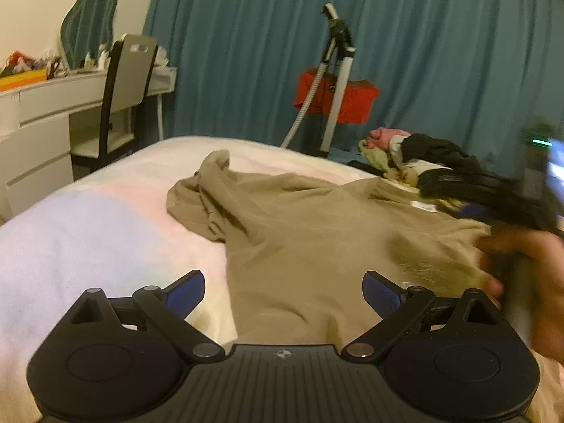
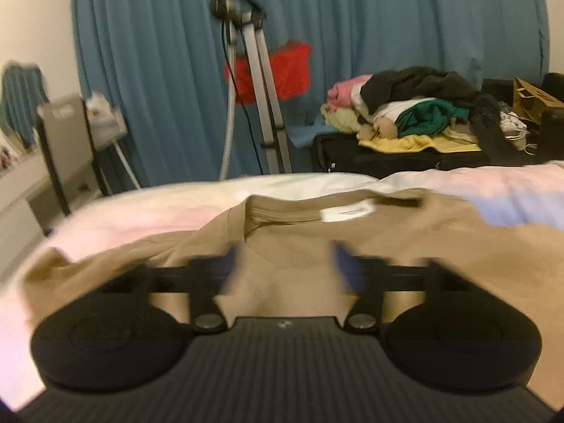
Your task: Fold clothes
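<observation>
A tan T-shirt [image 1: 299, 232] lies spread on the pale bedspread [image 1: 105, 218], one sleeve bunched at the far left. My left gripper [image 1: 283, 292] hovers over the shirt's near edge, its blue pads wide apart with only flat cloth below them: open. In the right wrist view the shirt [image 2: 299, 243] shows its collar and white neck label [image 2: 347, 213]. My right gripper [image 2: 287, 264] is motion-blurred just short of the collar, jaws apart and nothing pinched. In the left wrist view that gripper and the hand [image 1: 528, 268] holding it appear blurred at the right edge.
A pile of mixed clothes [image 2: 405, 105] sits on a black case beyond the bed. A metal stand with a hose [image 1: 335, 81] and a red cloth [image 1: 352, 102] are before the teal curtain. A white desk [image 1: 35, 112] and a chair [image 1: 127, 95] are on the left.
</observation>
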The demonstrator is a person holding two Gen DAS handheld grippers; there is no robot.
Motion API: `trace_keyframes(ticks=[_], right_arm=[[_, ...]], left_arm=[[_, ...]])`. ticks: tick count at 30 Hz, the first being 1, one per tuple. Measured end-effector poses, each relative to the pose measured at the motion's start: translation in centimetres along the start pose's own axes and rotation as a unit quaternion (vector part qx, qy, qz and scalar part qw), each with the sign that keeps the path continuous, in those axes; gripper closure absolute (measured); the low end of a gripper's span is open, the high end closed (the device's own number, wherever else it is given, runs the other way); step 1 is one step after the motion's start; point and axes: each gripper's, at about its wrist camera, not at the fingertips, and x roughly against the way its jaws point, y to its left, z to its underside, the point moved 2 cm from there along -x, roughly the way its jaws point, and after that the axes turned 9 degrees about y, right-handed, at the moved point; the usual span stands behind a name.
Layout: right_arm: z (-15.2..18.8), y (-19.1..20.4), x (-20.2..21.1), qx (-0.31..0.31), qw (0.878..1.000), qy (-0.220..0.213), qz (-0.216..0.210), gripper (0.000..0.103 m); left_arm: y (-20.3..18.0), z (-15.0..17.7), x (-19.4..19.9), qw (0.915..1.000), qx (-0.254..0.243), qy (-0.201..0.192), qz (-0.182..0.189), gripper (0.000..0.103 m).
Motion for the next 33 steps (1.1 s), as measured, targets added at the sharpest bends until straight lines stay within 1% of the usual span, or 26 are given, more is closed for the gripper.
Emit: trace_keyframes(ticks=[1, 2, 5, 7, 8, 10, 11, 13, 14, 16, 17, 19, 21, 22, 23, 24, 26, 27, 30, 31, 32, 33], right_arm=[[0.5, -0.7, 2.1, -0.008, 1.000, -0.015, -0.008, 0.016], [1.0, -1.7, 4.3, -0.019, 0.999, -0.024, -0.012, 0.017], [2.9, -6.3, 9.1, -0.069, 0.997, -0.031, -0.016, 0.017], [4.5, -10.5, 11.1, -0.130, 0.991, -0.034, 0.000, 0.017], [5.5, -12.8, 11.7, -0.171, 0.985, -0.032, 0.009, 0.016], [7.8, -17.2, 12.2, -0.254, 0.967, -0.028, 0.014, 0.015], [9.2, -19.2, 12.0, -0.291, 0.956, -0.028, 0.008, 0.015], [12.1, -22.3, 11.0, -0.379, 0.925, -0.020, -0.014, 0.015], [12.9, -22.9, 10.3, -0.400, 0.916, -0.023, -0.020, 0.018], [14.3, -23.9, 9.0, -0.438, 0.898, -0.031, -0.032, 0.016], [14.2, -24.0, 8.6, -0.434, 0.899, -0.042, -0.034, 0.015], [13.5, -24.2, 7.5, -0.414, 0.908, -0.051, -0.031, 0.015], [12.8, -24.7, 6.5, -0.401, 0.913, -0.064, -0.036, 0.015], [12.6, -24.9, 6.0, -0.397, 0.914, -0.075, -0.036, 0.017], [12.3, -25.3, 5.7, -0.390, 0.916, -0.085, -0.034, 0.022], [12.0, -25.5, 5.2, -0.380, 0.920, -0.092, -0.027, 0.025], [11.3, -26.0, 4.2, -0.360, 0.927, -0.104, -0.013, 0.036], [11.2, -26.5, 4.2, -0.354, 0.929, -0.112, -0.006, 0.037], [9.6, -27.7, 2.6, -0.349, 0.927, -0.135, 0.010, 0.037], [9.1, -28.0, 2.1, -0.345, 0.928, -0.138, 0.016, 0.043], [8.6, -28.4, 1.7, -0.341, 0.930, -0.135, 0.021, 0.068], [8.2, -28.6, 1.4, -0.339, 0.932, -0.127, 0.026, 0.088]], left_arm=[[-0.2, 0.1, 0.5, 1.0000, -0.004, -0.002, 0.002, 0.006], [-0.5, 0.3, 0.9, 1.0000, -0.008, -0.004, 0.005, 0.005], [-1.0, 1.0, 1.6, 0.9996, -0.006, 0.015, 0.022, 0.005], [-1.5, 1.7, 1.7, 0.9983, -0.012, 0.040, 0.041, 0.005], [-1.7, 2.1, 1.5, 0.9970, -0.015, 0.057, 0.049, 0.005], [-1.9, 2.7, 1.1, 0.9948, -0.008, 0.082, 0.059, 0.005], [-1.9, 3.1, 0.9, 0.9935, -0.003, 0.094, 0.064, 0.005], [-2.0, 3.4, 0.2, 0.9909, 0.009, 0.116, 0.068, 0.005], [-2.0, 3.5, 0.0, 0.9902, 0.012, 0.121, 0.068, 0.005], [-1.9, 3.7, -0.5, 0.9895, 0.016, 0.128, 0.065, 0.005], [-1.8, 3.9, -0.7, 0.9894, 0.017, 0.130, 0.062, 0.005], [-1.7, 4.2, -0.9, 0.9888, 0.023, 0.134, 0.062, 0.005], [-1.5, 4.3, -1.3, 0.9864, 0.035, 0.143, 0.073, 0.005], [-1.5, 4.3, -1.5, 0.9851, 0.040, 0.147, 0.079, 0.005], [-1.6, 4.3, -1.7, 0.9839, 0.043, 0.152, 0.083, 0.005], [-1.7, 4.4, -2.0, 0.9820, 0.045, 0.161, 0.089, 0.005], [-2.2, 4.6, -2.4, 0.9799, 0.038, 0.168, 0.101, 0.005], [-2.6, 4.8, -2.4, 0.9803, 0.027, 0.168, 0.099, 0.005], [-3.8, 5.3, -2.7, 0.9826, -0.008, 0.164, 0.086, 0.004], [-4.1, 5.4, -2.8, 0.9829, -0.013, 0.162, 0.086, 0.004], [-4.3, 5.3, -2.8, 0.9828, -0.015, 0.162, 0.087, 0.004], [-4.5, 5.0, -2.8, 0.9823, -0.016, 0.160, 0.096, 0.004]])
